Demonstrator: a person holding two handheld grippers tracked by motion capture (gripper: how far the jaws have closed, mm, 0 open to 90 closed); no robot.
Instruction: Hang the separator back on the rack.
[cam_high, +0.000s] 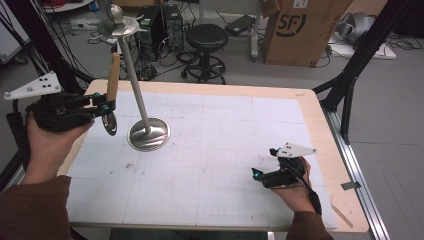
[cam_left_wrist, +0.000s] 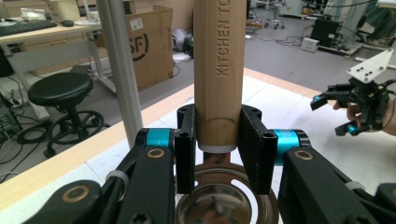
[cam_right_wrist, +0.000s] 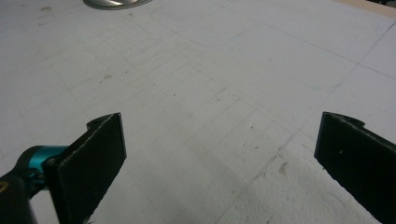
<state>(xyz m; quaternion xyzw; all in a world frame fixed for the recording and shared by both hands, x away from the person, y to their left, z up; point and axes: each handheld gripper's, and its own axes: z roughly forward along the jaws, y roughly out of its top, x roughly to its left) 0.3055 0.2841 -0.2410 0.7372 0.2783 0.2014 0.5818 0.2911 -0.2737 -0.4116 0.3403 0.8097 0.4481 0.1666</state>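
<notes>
The wooden handle (cam_left_wrist: 218, 70), stamped "KITCHEN TO…", stands upright, clamped in the left gripper (cam_left_wrist: 218, 154) above the tabletop's (cam_high: 210, 150) left edge, beside the metal stand (cam_high: 148, 132). A box (cam_high: 300, 30) behind reads "SF". The right gripper (cam_right_wrist: 219, 154) rests with jaws apart, holding nothing.

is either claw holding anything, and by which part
The left claw is shut on a wooden-handled kitchen tool, gripping the handle's lower end just above the metal head. The right claw is open, holding nothing.
</notes>
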